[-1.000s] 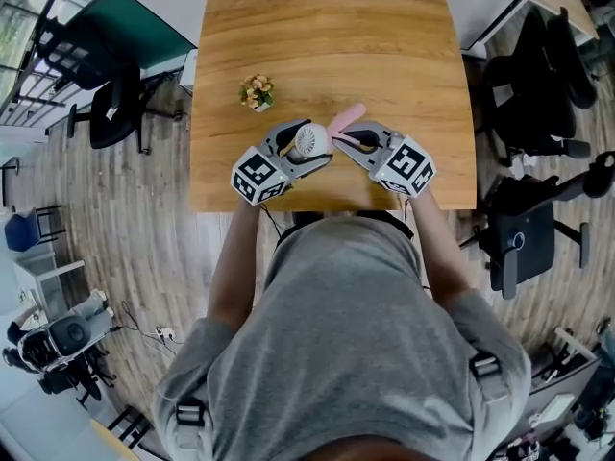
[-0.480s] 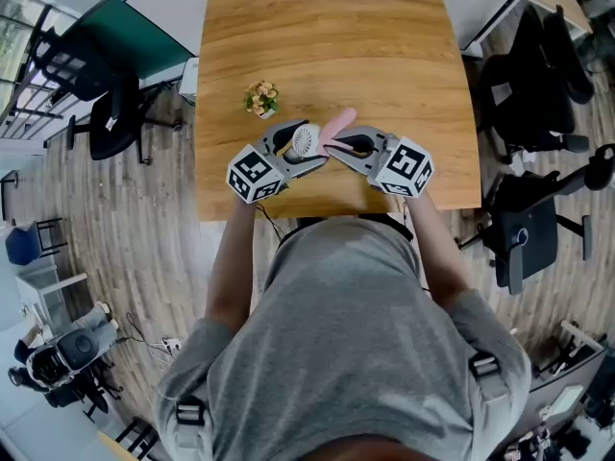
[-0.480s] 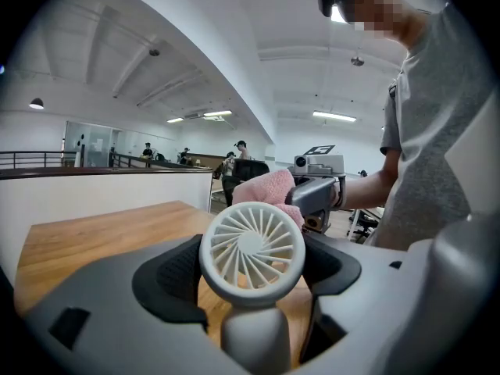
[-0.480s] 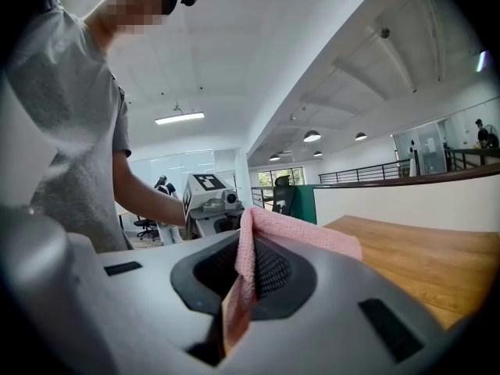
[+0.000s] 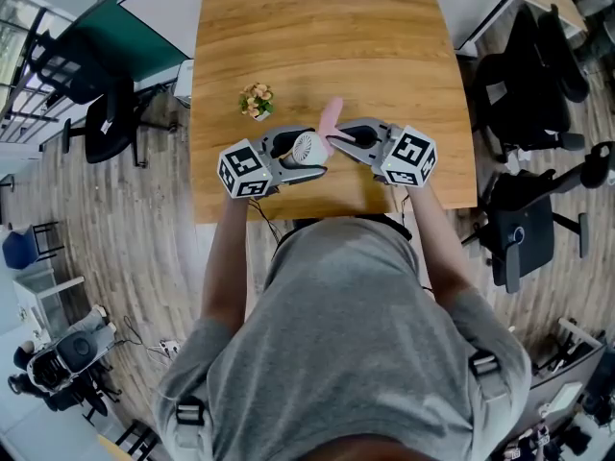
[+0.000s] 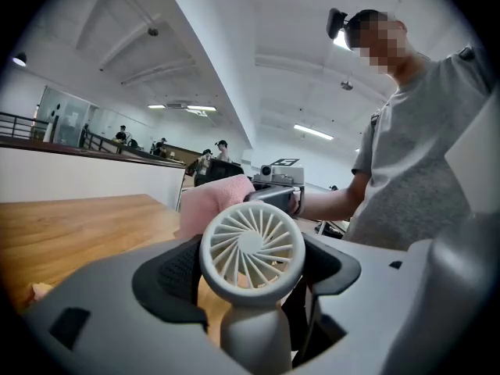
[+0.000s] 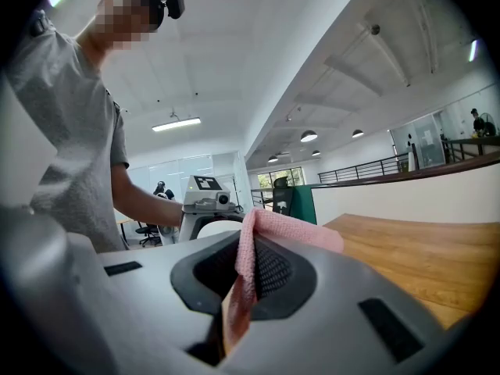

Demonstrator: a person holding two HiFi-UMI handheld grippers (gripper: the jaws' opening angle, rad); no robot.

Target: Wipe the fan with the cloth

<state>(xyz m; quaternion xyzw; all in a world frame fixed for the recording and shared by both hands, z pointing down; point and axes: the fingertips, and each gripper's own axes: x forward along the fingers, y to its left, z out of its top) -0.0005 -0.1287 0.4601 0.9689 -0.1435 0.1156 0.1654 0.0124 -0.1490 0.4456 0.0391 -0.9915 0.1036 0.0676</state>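
— Where is the fan (image 5: 307, 146) found?
— It is clamped by its stem between the jaws of the left gripper (image 5: 317, 154), over the near middle of the wooden table (image 5: 317, 36). In the left gripper view its round white grille (image 6: 251, 248) is seen upright above the dark pads, which are closed against it on both sides.

— And the cloth (image 5: 330, 123)?
— The pink cloth is pinched in the right gripper (image 5: 338, 140), whose jaws are shut tight on it. In the right gripper view a fold (image 7: 248, 287) is seen caught between the pads, with the rest draped over the far jaw.

— How are the two placed?
— The cloth is held just beside the fan's head, on its right and far side. Whether they touch cannot be told.

— Is anything else noted on the table?
— A small flower pot (image 5: 256, 99) is seen to the far left of the fan, apart from both grippers.
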